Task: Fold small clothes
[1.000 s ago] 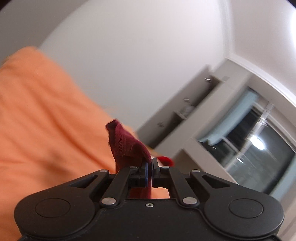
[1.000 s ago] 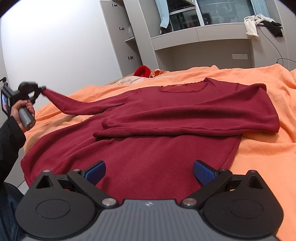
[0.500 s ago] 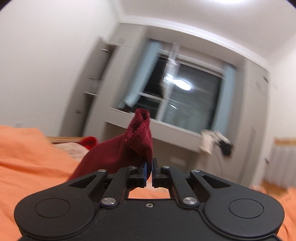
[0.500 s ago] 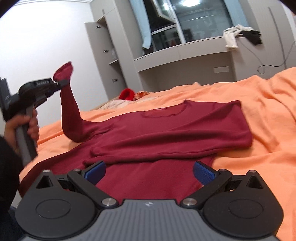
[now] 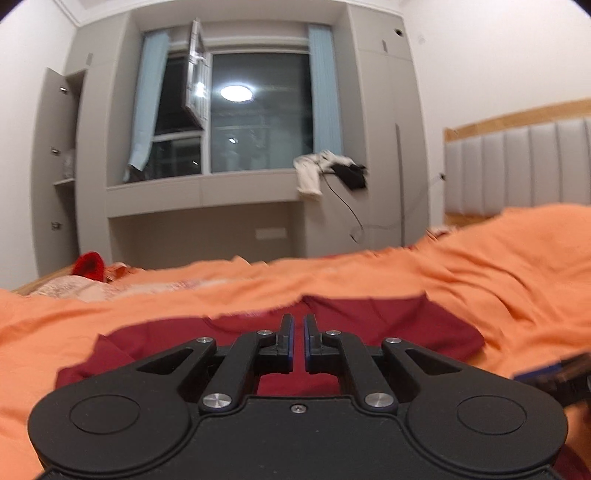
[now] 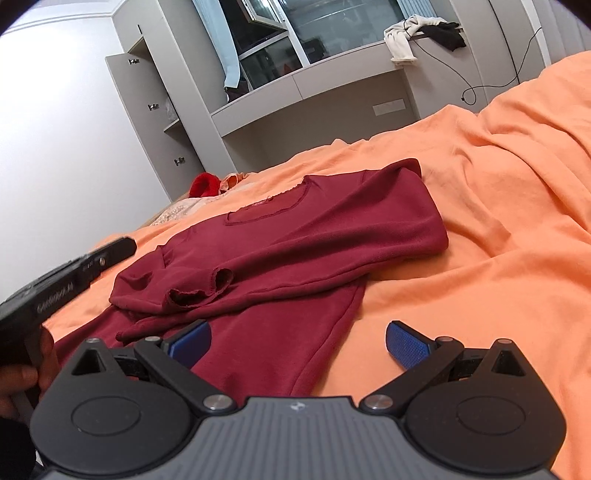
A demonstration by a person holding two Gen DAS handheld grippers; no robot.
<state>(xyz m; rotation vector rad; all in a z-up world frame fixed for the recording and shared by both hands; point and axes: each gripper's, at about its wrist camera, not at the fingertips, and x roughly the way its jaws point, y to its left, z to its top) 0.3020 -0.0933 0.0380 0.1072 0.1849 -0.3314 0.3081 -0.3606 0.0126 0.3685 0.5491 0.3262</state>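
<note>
- The orange bedspread (image 6: pixel 480 221) fills the view, and on it lies one dark red long-sleeved top (image 6: pixel 332 229). That is the only garment laid out for folding.
- In your right wrist view the top's long axis runs from the neckline (image 6: pixel 266 210) at 12 o'clock down to the lower body at 6 o'clock, where it passes under your right claw.
- Both sleeves, two in all, are folded across the chest. Their two cuffs (image 6: pixel 221 277) lie side by side at about 10 o'clock from the right claw, resting on the body.
- Your right gripper (image 6: pixel 297 338) is spread wide and holds nothing. The top's lower side edge lies between its fingers, just ahead at 12 o'clock. This hand looks nearer to the hem, so I judge the bottom-to-neck fold falls to it.
- Your left gripper (image 5: pixel 298 328) is pinched nearly closed, with a thin gap between the pads and no cloth in it. The red fabric lies directly ahead at 12 o'clock, near the fingertips, though I cannot tell whether they touch it. In the right view this claw sits off the top's 9 o'clock side, over bare bedspread.
- Your hand (image 6: pixel 22 376) wraps its handle at 8 o'clock.
- Farther off are one bright red item (image 6: pixel 205 184) at the far bed edge and two garments on the sill, one white (image 6: pixel 400 40) and one black (image 6: pixel 448 35).
</note>
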